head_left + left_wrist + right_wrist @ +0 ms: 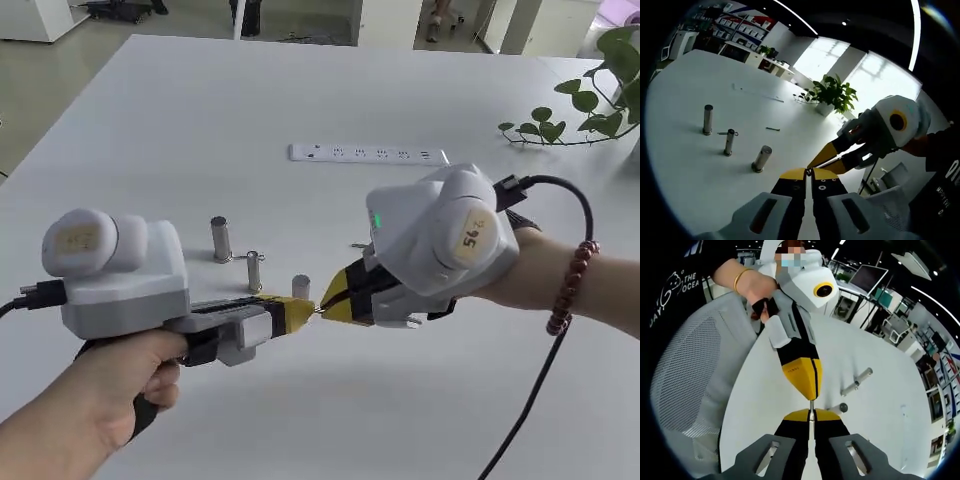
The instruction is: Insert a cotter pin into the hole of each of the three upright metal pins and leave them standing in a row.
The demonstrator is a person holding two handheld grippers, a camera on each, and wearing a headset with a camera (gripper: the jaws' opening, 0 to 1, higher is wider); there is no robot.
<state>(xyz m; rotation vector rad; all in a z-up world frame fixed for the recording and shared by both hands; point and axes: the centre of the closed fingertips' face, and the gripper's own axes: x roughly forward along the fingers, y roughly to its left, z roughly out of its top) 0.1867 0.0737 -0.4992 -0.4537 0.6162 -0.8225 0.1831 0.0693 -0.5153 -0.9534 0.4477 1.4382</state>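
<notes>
Three upright metal pins stand in a row: the far pin [220,238] [707,119], the middle pin [254,270] [729,141] with a cotter pin through its top, and the near pin [301,287] [761,158] [840,407]. My left gripper [305,312] [808,172] and right gripper [325,308] [811,415] meet tip to tip just in front of the near pin, above the table. Both are shut on one thin cotter pin [317,310] [811,407] that spans the small gap between them. A loose cotter pin [358,245] [772,129] lies on the table behind.
A white power strip [368,154] lies across the middle of the white table [200,120]. A potted plant [590,100] trails over the far right corner. The right gripper's black cable [540,390] hangs down at the right. A grey mesh chair [685,380] stands behind the person.
</notes>
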